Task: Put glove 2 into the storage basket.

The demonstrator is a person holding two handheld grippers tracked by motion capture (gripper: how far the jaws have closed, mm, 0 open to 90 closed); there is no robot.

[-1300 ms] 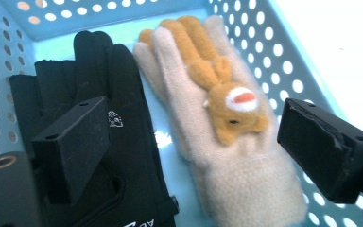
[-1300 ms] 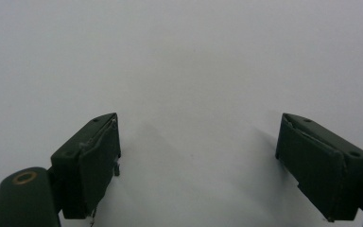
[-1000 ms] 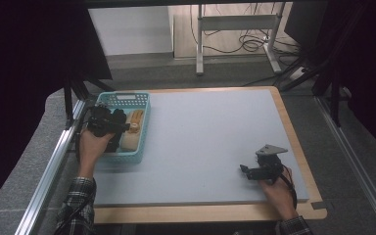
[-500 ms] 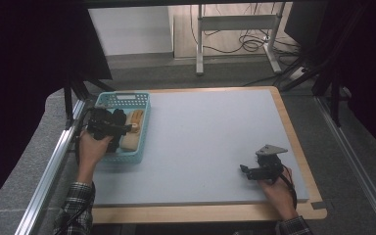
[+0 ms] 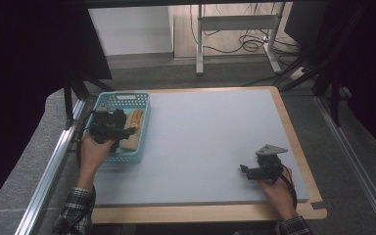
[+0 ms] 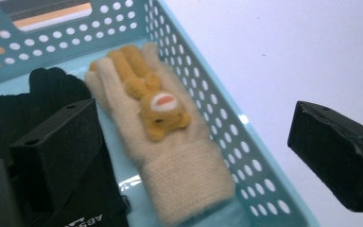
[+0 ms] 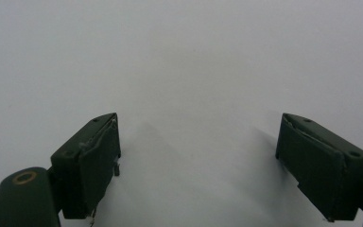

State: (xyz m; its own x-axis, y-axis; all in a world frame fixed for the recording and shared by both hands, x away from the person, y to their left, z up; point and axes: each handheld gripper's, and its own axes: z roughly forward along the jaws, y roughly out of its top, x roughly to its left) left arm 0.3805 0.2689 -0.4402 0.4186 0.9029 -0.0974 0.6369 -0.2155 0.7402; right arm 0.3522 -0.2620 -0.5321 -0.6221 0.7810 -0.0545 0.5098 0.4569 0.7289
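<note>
A teal perforated basket (image 5: 123, 96) stands at the mat's left edge. In it lie a beige knit glove (image 6: 179, 165) with an orange plush animal sewn on, and a black glove (image 6: 45, 90) beside it. My left gripper (image 5: 127, 130) hovers open over the basket. In the left gripper view the left gripper (image 6: 194, 146) straddles the beige glove and the basket's side wall (image 6: 217, 123), one jaw inside the basket, the other over the mat. My right gripper (image 5: 244, 170) rests open low over the bare mat at the front right, and between the right gripper's (image 7: 198, 156) jaws there is nothing.
A large pale grey mat (image 5: 205, 132) covers a wooden tabletop (image 5: 200, 213). Metal rails run along both sides of the table. A desk frame and cables stand on the floor beyond the far edge.
My left gripper has drifted slightly toward the person over the basket. The right gripper has stayed where it was.
</note>
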